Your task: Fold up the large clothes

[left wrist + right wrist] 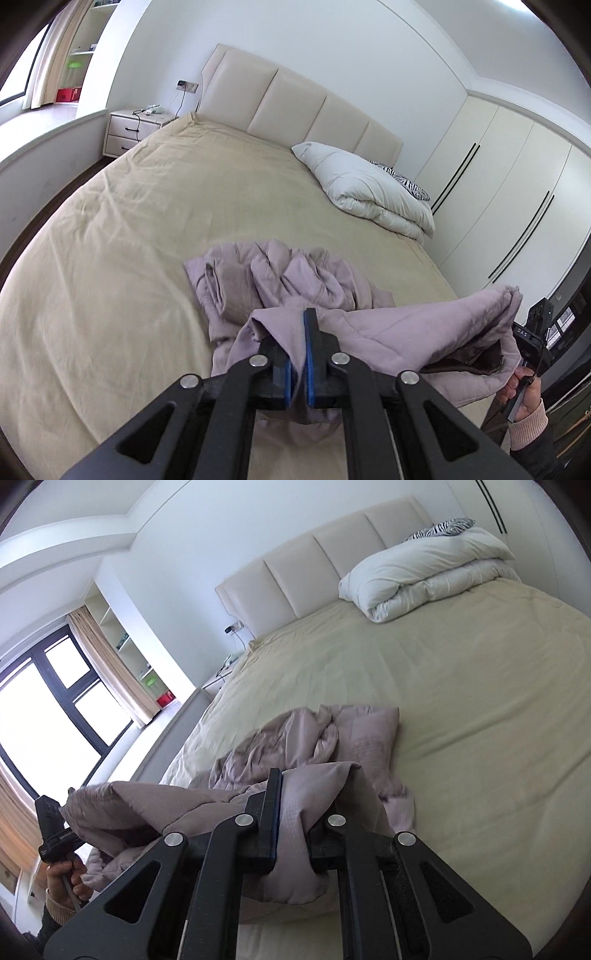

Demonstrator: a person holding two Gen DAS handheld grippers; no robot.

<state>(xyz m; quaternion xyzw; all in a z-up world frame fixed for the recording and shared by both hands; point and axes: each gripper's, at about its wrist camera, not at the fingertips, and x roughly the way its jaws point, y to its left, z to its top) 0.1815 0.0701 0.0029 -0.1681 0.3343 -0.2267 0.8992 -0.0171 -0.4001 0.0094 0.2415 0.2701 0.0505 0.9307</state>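
You've got both grippers, left & right, clamped on the mauve quilted garment, its edge stretched side-to-side btwn them, bulk crumpled ahead on the beige-sheeted bed.

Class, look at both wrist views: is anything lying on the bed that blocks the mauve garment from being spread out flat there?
Nothing visible does. The bed around the garment is bare sheet; the white duvet sits far off beside the headboard.

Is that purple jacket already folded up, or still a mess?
Still a mess. The purple jacket lies bunched and wrinkled on the bed, one edge lifted, pinched by the left gripper and right gripper.
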